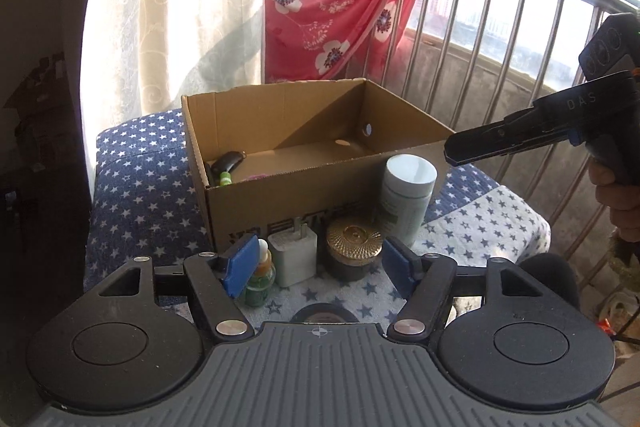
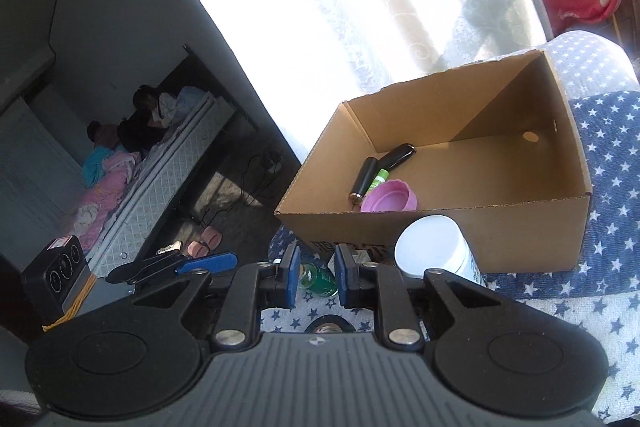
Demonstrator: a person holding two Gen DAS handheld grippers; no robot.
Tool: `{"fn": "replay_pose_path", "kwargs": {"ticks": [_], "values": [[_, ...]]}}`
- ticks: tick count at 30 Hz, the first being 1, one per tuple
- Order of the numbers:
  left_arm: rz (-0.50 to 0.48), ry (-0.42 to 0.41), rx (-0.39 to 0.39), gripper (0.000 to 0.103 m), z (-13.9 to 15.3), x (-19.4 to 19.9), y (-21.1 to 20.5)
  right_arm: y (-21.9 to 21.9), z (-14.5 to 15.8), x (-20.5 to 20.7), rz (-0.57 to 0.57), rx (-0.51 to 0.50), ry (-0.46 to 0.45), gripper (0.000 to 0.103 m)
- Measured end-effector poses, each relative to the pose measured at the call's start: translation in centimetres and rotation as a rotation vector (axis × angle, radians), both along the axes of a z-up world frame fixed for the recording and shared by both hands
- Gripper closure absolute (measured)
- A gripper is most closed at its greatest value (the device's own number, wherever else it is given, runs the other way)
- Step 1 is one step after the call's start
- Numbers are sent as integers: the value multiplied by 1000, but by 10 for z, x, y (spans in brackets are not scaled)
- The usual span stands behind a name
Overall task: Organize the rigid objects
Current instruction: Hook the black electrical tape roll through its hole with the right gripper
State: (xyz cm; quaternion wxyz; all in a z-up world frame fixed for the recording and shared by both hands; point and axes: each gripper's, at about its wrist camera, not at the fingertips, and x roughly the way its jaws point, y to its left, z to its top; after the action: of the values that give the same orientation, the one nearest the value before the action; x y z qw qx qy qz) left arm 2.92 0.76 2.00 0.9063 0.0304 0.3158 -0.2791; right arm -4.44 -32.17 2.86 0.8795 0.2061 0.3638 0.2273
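An open cardboard box (image 1: 320, 183) stands on the star-patterned cover (image 1: 136, 195). Inside lie a pink lid (image 2: 390, 197), a black cylinder (image 2: 364, 179), a green tube (image 2: 378, 181) and a black oblong piece (image 2: 396, 155). In front of the box stand a white-capped bottle (image 1: 408, 195), a gold-lidded jar (image 1: 352, 251), a white charger plug (image 1: 292, 255) and a small green bottle (image 1: 260, 279). My left gripper (image 1: 320, 269) is open just short of the plug and jar, holding nothing. My right gripper (image 2: 316, 279) hovers by the box's near right corner, its pads slightly apart and empty.
A black tape roll (image 1: 324, 313) lies close under the left gripper. A metal railing (image 1: 500, 39) with a red floral cloth (image 1: 328, 7) runs behind, and a curtain (image 1: 172, 7) hangs at the left. A person's hand (image 1: 616, 195) holds the right gripper. The cover drops off at the left.
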Motion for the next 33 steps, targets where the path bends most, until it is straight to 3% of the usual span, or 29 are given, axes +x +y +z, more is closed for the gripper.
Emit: {"fn": "replay_pose_path", "kwargs": {"ticks": [6,15,23,33], "values": [[0,85,23,35,-41,-15,-7,34,-47,-14,7,-89,23,76],[44,80,135,35,-78,-20,-29,72,-95,1,47,-188,68,76],[72,69,186,35,-92,-14,-32,83,-116,11,70,-218,115,76],[56,80,165,35,-97,-8,-33,90,-122,16,89,-259,119,76]]}}
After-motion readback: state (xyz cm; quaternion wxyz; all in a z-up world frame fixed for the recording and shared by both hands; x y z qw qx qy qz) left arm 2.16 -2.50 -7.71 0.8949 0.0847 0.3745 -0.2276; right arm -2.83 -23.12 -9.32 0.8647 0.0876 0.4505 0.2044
